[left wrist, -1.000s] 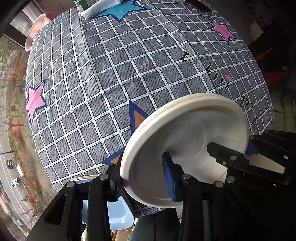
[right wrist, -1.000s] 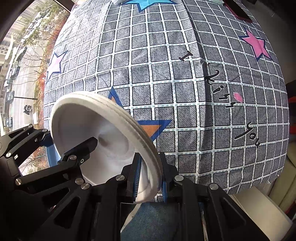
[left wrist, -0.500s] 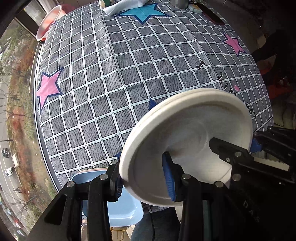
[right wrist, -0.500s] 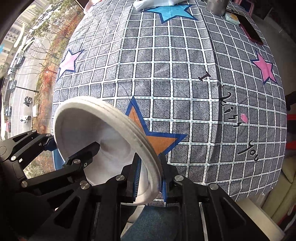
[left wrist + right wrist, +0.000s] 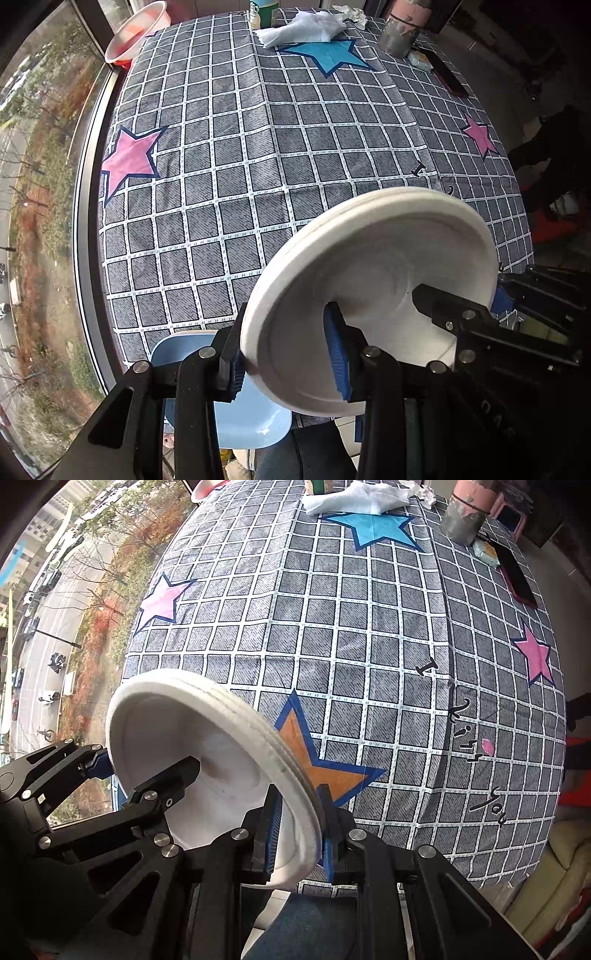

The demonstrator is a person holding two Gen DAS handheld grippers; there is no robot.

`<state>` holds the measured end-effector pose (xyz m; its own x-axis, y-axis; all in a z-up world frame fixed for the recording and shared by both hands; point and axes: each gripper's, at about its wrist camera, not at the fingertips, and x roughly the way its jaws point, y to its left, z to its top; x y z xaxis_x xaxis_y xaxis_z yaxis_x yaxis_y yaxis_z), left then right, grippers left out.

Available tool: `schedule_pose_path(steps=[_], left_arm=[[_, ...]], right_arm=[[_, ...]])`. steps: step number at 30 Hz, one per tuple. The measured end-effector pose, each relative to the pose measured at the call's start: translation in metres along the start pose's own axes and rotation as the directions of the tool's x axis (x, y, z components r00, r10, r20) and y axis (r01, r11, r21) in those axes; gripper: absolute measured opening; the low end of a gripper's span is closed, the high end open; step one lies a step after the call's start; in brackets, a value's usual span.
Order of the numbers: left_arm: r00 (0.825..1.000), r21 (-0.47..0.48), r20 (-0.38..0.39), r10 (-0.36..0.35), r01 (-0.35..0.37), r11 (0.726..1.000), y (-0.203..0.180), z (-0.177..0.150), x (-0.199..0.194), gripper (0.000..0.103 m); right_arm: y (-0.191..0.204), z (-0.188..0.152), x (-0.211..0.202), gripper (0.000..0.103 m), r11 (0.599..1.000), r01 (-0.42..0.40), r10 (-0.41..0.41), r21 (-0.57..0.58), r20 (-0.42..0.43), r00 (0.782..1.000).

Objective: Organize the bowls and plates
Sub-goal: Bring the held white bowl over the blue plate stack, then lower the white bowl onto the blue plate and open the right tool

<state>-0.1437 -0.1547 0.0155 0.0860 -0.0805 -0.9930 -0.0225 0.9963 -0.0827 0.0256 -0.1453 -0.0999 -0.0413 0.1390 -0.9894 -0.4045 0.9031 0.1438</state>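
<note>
left gripper (image 5: 288,362): black fingers with ribbed blue pads, clamped on the rim of the white plates (image 5: 369,306)
right gripper (image 5: 299,838): pinching the opposite rim
white plates: matte round stack, held tilted on edge, above the table's near edge
tablecloth (image 5: 258,155): grey grid print, coloured stars
far corner: pink bowl (image 5: 136,33)

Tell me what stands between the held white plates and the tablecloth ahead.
Nothing visible. Both the left hand-held gripper and right hand-held gripper clamp the white plates; the tablecloth ahead lies bare.
</note>
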Motion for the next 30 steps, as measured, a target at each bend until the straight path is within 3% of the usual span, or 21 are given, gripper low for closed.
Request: schedule_pose_path(steps=[10,19,30], left_arm=[[1.0,-0.172,0.005,0.019,-0.018,0.985,0.052,-0.025,-0.005,0.04],[0.999,-0.312,-0.009,0.032,-0.033,0.95,0.093,-0.056,-0.006,0.04],[0.998,-0.422,-0.046,0.033,-0.049,0.905,0.123,-0.088,0.0,0.041]], right_arm=[[0.052,0.008,0.013,0.022,0.985,-0.017,0.008,-0.174,-0.05,0.999],[0.101,0.006,0.026,0.022,0.942,-0.034,-0.001,-0.333,-0.104,0.995],[0.139,-0.005,0.051,0.022,0.894,-0.055,-0.029,-0.445,-0.179,0.983]])
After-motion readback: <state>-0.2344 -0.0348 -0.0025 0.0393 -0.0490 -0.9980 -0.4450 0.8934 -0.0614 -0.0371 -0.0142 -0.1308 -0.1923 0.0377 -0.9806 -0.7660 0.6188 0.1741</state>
